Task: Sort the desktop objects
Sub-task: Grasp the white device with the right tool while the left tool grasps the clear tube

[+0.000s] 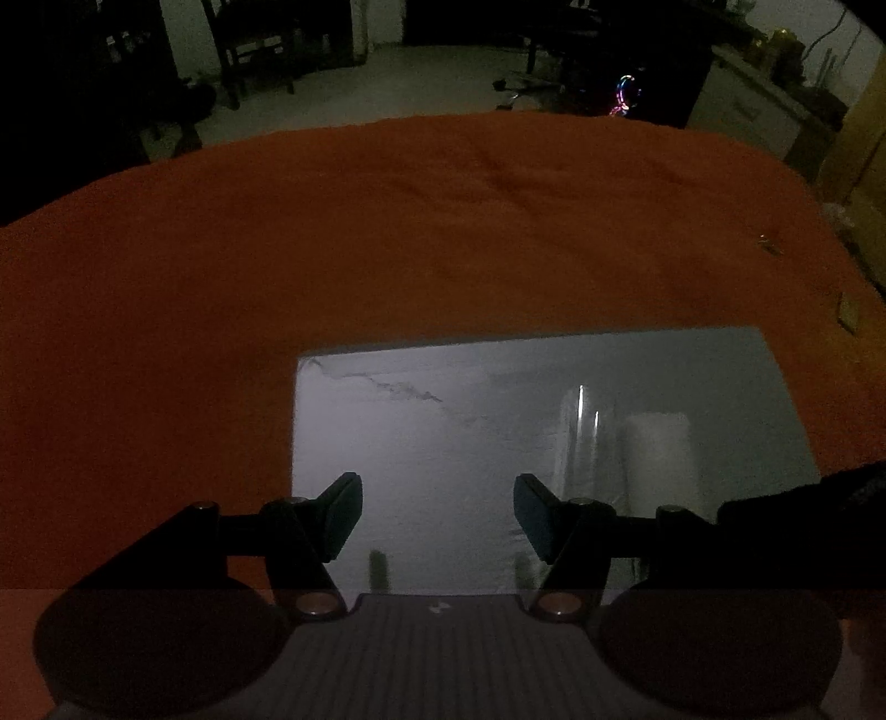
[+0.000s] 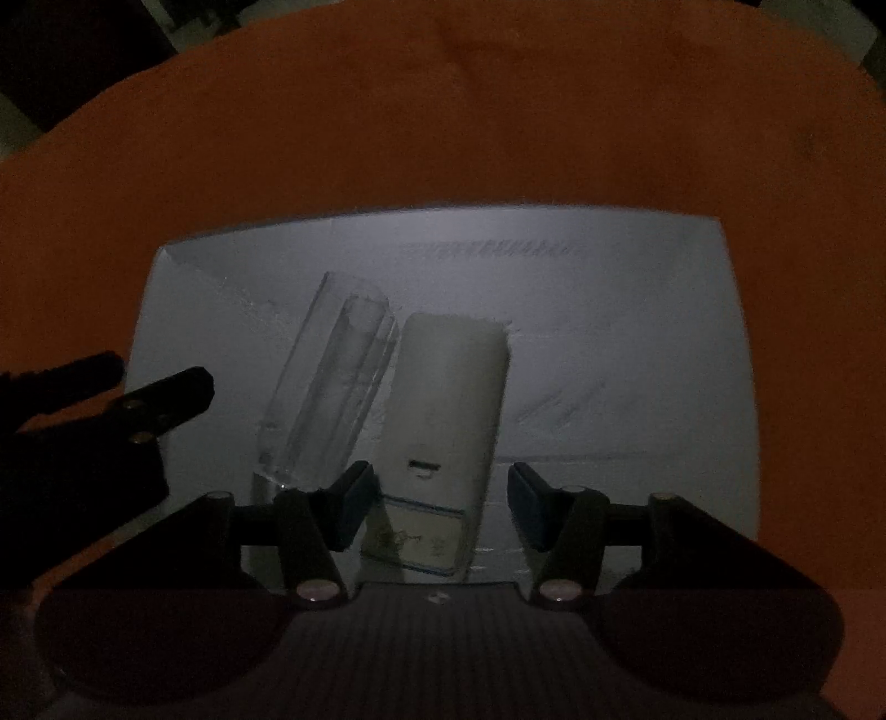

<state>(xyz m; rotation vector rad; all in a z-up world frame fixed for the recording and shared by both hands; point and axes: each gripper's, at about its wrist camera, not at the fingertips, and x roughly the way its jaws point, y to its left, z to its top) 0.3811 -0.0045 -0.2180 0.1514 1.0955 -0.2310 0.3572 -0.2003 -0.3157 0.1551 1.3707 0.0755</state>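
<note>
Both the left gripper (image 1: 437, 515) and right gripper (image 2: 440, 507) gape wide, empty. Lower centre, the white case (image 2: 448, 399) touches the clear tube (image 2: 332, 382); grabbing it may roll the tube.

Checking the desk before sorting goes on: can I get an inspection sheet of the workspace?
Surface: orange cloth under a grey mat.
Job's things: white case and clear sleeve lying side by side on the mat.
Clutter: two small items near the cloth's right edge, too dim to name.
Grippers: left tool open, empty; right tool open, astride the case's near end.
Cables: nothing seen.
Surroundings: dark room, chair, coloured light ring.
</note>
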